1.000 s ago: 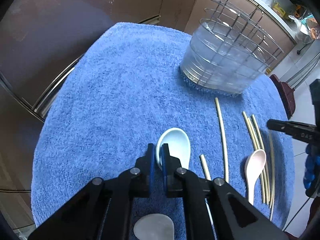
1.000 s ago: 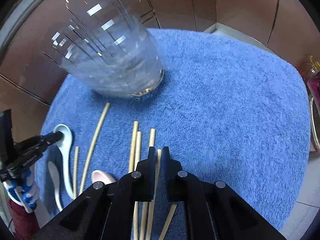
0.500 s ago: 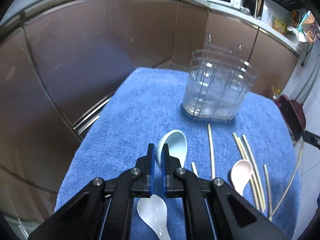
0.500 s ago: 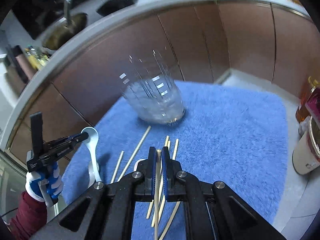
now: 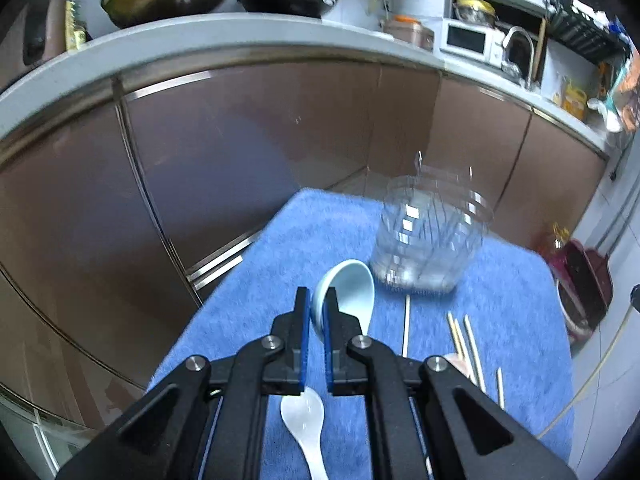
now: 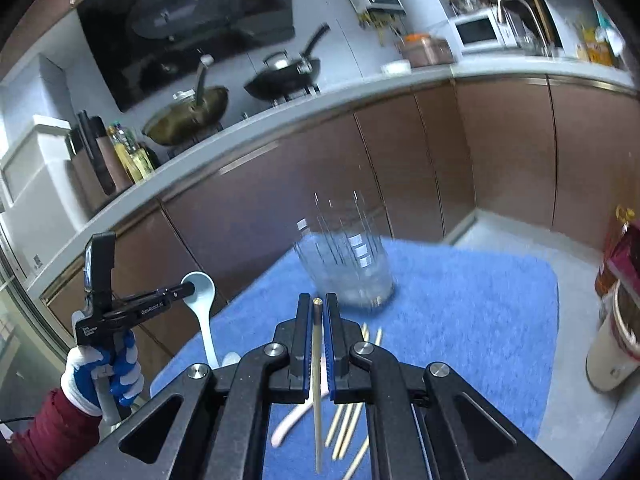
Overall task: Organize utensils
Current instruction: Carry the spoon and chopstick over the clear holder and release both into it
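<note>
My left gripper is shut on the rim of a pale blue ceramic spoon, held well above the blue towel. It shows at the left of the right wrist view with the spoon hanging down. My right gripper is shut on a wooden chopstick, lifted above the towel. The clear utensil holder with wire dividers stands at the towel's far end. A white spoon, a pink spoon and several chopsticks lie on the towel.
Brown kitchen cabinets run behind the table, with woks and a microwave on the counter above. A bottle and a tub stand on the floor to the right of the table.
Both grippers have risen high above the towel, the left carrying the blue spoon and the right carrying one chopstick. The views have tilted up toward the counter.
</note>
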A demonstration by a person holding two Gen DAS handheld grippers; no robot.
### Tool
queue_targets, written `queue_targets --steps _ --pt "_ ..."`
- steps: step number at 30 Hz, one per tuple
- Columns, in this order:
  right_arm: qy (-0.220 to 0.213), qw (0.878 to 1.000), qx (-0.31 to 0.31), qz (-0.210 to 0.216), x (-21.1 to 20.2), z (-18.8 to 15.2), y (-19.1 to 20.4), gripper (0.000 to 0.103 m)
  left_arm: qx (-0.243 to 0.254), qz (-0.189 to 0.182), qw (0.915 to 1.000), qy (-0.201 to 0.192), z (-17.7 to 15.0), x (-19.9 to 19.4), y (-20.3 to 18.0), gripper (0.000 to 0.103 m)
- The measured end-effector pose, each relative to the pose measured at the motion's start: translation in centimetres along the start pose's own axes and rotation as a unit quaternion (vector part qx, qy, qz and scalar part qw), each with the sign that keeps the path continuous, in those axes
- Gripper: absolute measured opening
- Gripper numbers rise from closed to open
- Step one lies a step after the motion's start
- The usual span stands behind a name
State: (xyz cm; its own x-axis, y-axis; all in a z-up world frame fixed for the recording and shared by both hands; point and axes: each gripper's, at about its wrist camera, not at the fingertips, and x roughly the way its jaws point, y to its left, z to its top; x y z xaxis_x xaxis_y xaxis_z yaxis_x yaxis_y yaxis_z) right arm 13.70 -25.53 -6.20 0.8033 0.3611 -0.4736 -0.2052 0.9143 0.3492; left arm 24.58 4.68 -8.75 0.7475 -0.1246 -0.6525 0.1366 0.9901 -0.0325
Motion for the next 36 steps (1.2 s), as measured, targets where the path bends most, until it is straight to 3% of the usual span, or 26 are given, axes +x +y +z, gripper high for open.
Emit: queue_targets --steps 8,16,26,36 --pt "-0.1 0.994 -0.053 0.006 2.2 8.1 2.6 0.006 -0.041 0.011 0.9956 -0.084 7.8 0.1 -2.1 0.005" --pt "-0.163 0.983 -0.078 -0.022 9.1 13.7 2.1 0.006 -0.054 0.053 0.9861 -0.148 13.7 5.4 -6.3 0.005" --pt "-0.137 0.983 -0.101 -0.067 18.8 10.1 -1.1 0.006 -0.042 0.086 0.9819 -0.163 11.4 13.1 -9.1 0.006" --pt "-0.1 0.984 -0.121 -0.086 21.4 5.6 -2.0 0.006 -0.04 0.083 0.9826 -0.161 8.6 16.2 -9.7 0.006"
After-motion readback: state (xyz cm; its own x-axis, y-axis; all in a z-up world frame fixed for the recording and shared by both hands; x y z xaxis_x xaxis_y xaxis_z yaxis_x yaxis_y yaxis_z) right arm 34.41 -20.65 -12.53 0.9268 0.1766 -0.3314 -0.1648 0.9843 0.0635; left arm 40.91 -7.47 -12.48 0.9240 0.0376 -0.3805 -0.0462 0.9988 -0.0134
